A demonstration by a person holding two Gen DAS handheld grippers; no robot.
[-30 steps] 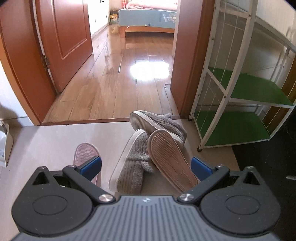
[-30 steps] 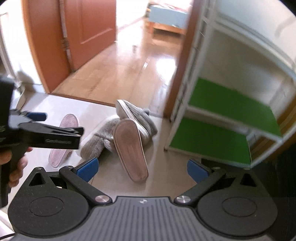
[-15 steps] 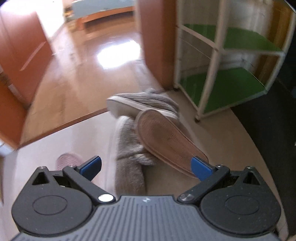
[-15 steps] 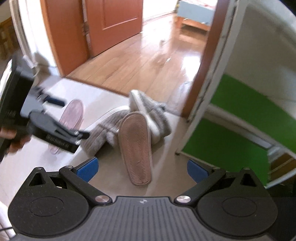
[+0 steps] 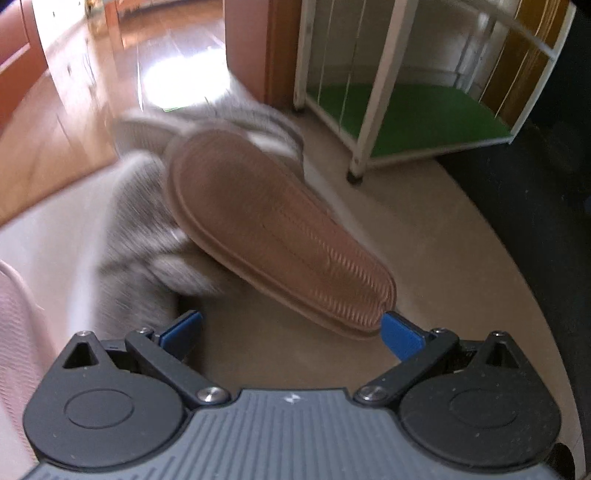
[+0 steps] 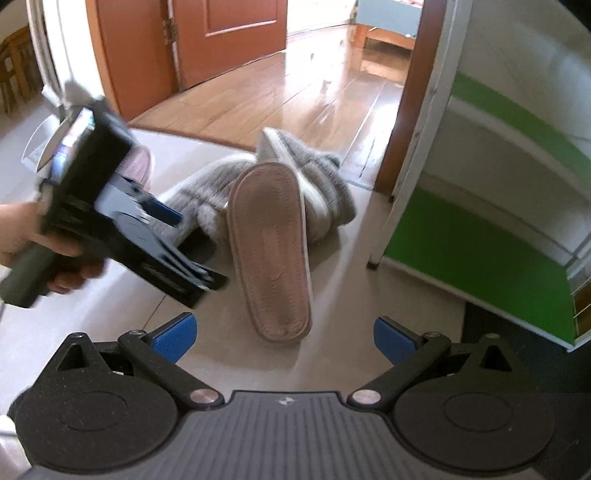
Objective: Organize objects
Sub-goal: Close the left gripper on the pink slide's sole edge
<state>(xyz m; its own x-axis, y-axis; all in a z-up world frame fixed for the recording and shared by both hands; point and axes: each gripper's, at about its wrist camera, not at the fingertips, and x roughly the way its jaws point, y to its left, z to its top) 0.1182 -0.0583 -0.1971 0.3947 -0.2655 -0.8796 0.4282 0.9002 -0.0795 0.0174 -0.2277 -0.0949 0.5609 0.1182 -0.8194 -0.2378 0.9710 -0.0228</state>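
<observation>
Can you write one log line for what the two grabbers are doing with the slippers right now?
left gripper: open, nearing upturned pink ribbed-sole slipper | right gripper: open, empty | fuzzy grey knit slippers: piled on floor | white-framed green shelf rack: no slippers visible

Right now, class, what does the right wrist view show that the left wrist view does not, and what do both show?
Only the right wrist view shows the left gripper from outside, held in a person's hand, plus the orange wooden door.

Only the left wrist view shows the yellow-brown panel behind the rack.

Both show the upturned pink-soled slipper leaning on grey fuzzy slippers, and the white-framed rack with green shelves.
</observation>
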